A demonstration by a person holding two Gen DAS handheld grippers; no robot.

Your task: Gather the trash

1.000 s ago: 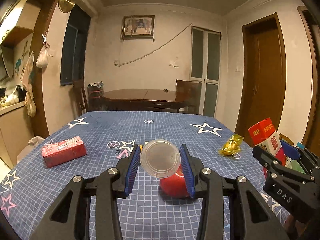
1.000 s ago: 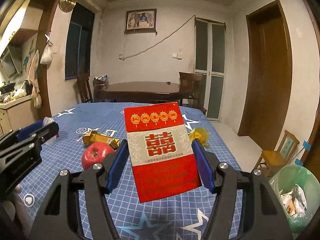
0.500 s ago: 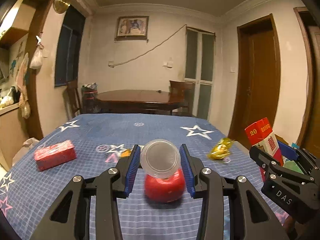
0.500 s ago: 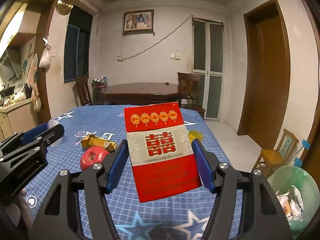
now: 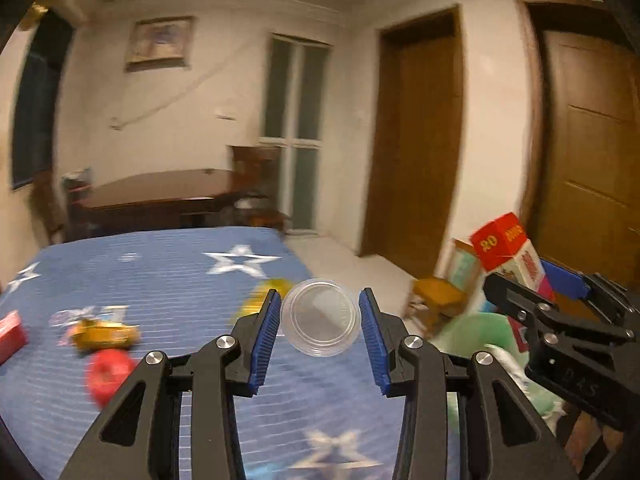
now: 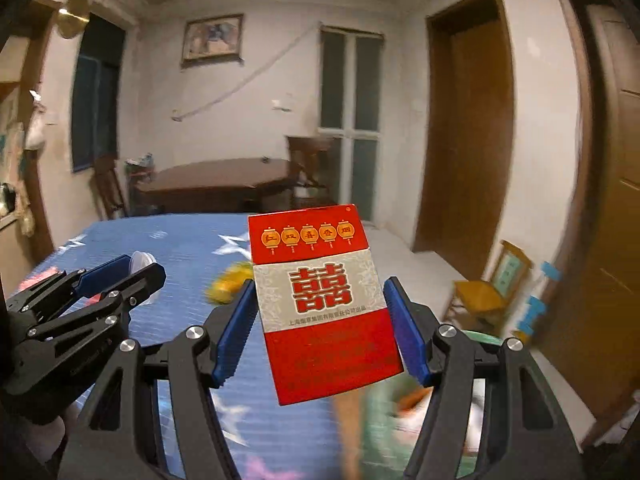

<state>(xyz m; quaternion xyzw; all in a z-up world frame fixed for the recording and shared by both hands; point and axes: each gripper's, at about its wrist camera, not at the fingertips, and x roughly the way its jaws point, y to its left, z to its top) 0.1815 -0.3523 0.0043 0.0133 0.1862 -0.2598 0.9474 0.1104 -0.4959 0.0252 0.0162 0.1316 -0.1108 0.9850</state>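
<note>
Two claws carrying trash above the counter's right edge.
The left claw [image 5: 320, 322] is closed on a clear cup [image 5: 320, 317]; the right claw [image 6: 320, 322] is closed on a red box [image 6: 324, 300]. Both items hang clear of the blue counter [image 5: 160, 280], where an apple [image 5: 107, 370] and yellow wrappers [image 5: 105, 333] lie; a green bin [image 5: 472, 336] stands right of it.

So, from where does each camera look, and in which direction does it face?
Left wrist: sits on the left gripper, looking along its fingers past the clear plastic cup over the blue table to the doors; right gripper shows at right.
Right wrist: sits on the right gripper, facing the red box and far wall; left gripper shows at left.
Both share the table, yellow wrapper and small wooden chair.
</note>
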